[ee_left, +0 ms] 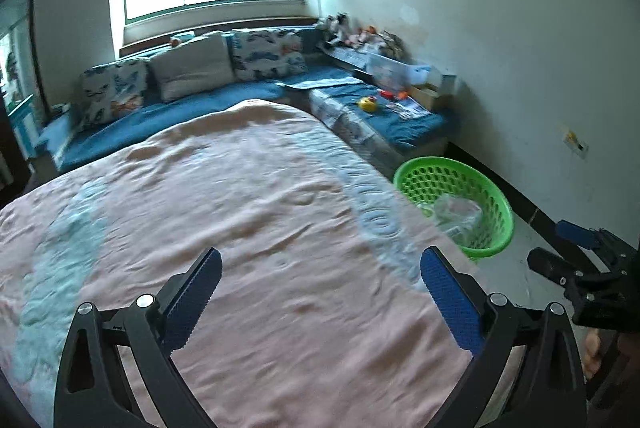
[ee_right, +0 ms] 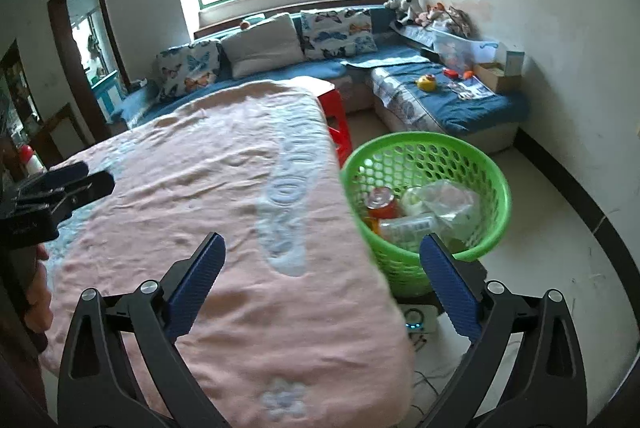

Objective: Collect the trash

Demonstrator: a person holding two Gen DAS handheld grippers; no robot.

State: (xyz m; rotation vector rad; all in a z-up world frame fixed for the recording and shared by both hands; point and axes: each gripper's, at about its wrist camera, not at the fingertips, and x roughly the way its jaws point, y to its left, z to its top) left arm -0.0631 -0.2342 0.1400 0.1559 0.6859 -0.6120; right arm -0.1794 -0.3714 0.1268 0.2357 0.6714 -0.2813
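Two empty grippers above a pink blanket, with a green basket of trash beside it.

The left gripper (ee_left: 320,268) and right gripper (ee_right: 322,254) both gape wide, holding nothing, over the blanket (ee_right: 224,195). Past its right edge, the basket (ee_right: 496,228) on the floor holds bottles (ee_right: 404,226) and clear plastic. A blue sofa (ee_right: 460,115) lies beyond, under the window.
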